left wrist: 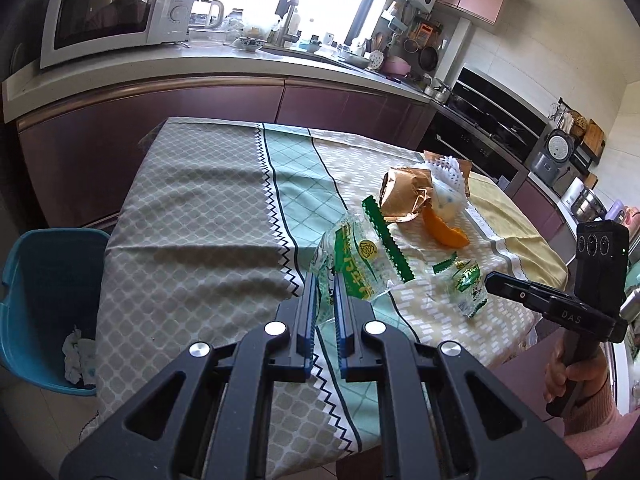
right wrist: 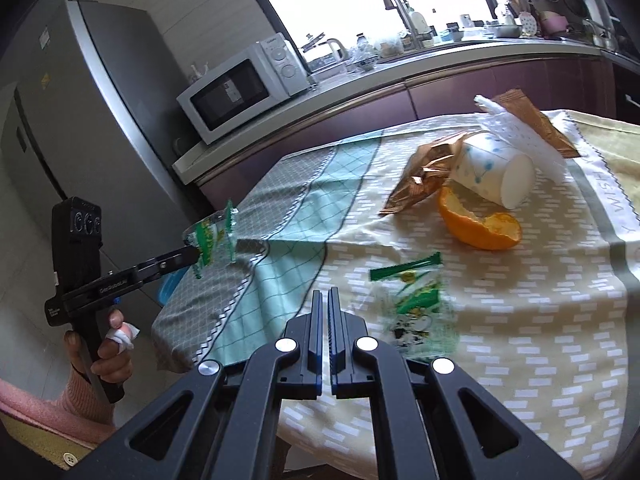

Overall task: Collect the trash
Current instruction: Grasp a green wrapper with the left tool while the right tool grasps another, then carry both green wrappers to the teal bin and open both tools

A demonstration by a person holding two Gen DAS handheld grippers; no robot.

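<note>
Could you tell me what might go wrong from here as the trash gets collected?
1. The left gripper pinches only one edge of the green-and-clear wrapper, so it might slip out before reaching the blue bin.
2. The right gripper is shut with nothing in it beside the small green wrapper; it must open first.
3. The tipped paper cup could roll if nudged.

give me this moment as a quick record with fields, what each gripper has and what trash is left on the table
left gripper: shut on the large green-and-clear wrapper, lifted off the table
right gripper: shut, nothing between its fingers
still on table: small green wrapper, orange peel, paper cup on its side, gold wrapper, white foam net
bin: blue bin on the floor left of the table, crumpled tissue inside
surface: patterned tablecloth
</note>
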